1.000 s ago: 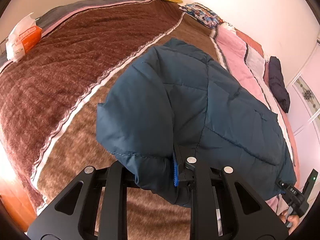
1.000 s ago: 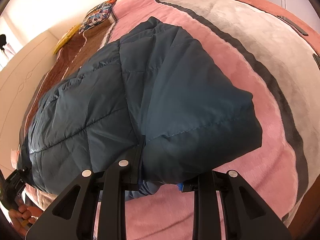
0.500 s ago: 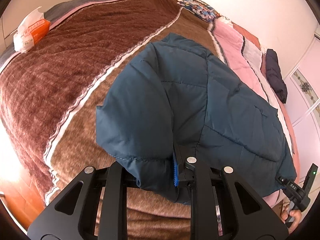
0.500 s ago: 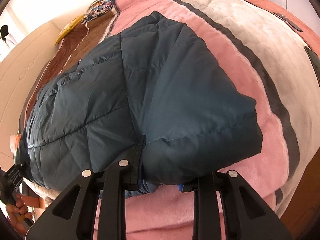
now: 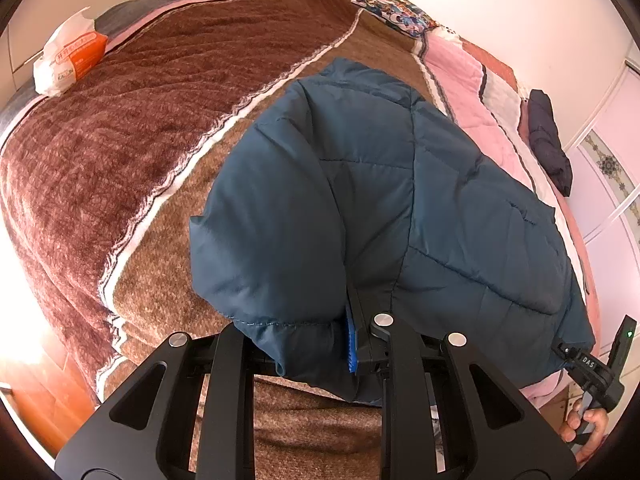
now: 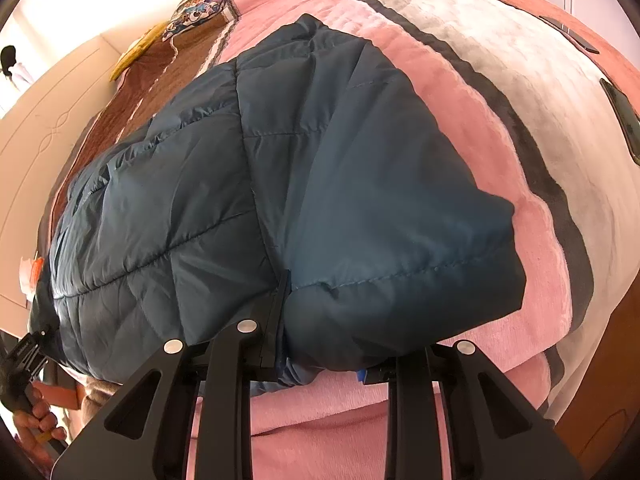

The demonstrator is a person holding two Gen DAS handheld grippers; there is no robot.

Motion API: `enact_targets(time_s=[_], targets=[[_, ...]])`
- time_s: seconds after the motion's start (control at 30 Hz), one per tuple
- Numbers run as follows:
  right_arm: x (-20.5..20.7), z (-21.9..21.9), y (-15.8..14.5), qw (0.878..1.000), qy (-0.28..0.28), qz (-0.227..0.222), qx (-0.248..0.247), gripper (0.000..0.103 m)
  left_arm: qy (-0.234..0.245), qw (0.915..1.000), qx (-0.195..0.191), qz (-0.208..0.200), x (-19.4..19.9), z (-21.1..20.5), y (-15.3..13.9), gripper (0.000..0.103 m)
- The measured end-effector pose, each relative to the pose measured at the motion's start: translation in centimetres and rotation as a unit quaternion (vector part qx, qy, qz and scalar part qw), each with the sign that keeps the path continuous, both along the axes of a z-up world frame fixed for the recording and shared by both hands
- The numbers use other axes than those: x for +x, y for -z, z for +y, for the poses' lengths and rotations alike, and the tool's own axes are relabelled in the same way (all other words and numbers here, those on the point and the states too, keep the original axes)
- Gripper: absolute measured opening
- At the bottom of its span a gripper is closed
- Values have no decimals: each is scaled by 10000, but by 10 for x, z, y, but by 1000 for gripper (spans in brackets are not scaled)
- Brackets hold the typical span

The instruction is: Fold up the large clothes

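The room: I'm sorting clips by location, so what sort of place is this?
Most likely a bedroom: a bed under a brown blanket, cushions by the wall, a blue padded jacket laid across.

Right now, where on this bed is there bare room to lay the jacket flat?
The brown blanket between the tissue pack and the blue jacket is bare. The pink-and-grey blanket beyond the jacket's far side is mostly bare. The bed's head, with pillows, is crowded.

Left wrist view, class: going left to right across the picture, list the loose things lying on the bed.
Orange-and-white packet → teal puffer jacket → dark bundled garment.
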State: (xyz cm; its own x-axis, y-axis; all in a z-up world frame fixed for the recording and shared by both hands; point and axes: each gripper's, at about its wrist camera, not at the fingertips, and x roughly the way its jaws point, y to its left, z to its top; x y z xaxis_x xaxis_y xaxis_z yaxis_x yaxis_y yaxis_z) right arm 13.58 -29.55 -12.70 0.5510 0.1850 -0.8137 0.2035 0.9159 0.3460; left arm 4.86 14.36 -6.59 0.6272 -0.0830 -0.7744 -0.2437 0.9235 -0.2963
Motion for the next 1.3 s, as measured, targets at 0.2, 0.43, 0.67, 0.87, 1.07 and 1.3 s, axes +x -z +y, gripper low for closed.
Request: enact_targets(time_s=[0.2, 0.43, 0.67, 0.87, 1.07, 1.3], targets=[[2, -1, 4, 10000, -34, 7, -43, 25, 54, 9999, 98, 6, 0, -2, 2, 21], [9, 2, 9, 9999, -69, 27, -113, 26, 33, 10000, 79, 27, 0, -2, 4, 21], [7, 3, 11, 10000, -42, 32, -45, 28, 14, 10000, 55, 34, 0, -1, 5, 22], [4, -4, 14, 10000, 7, 49, 49, 31, -13, 10000, -5, 55, 0, 1, 6, 23], [2, -21, 20, 9981, 194, 171, 559, 49, -32, 9999, -110, 81, 0, 5, 7, 28], [-14, -48, 29, 9836, -22, 77, 1800, 72, -33, 9996, -203, 173, 1, 8, 10, 41]])
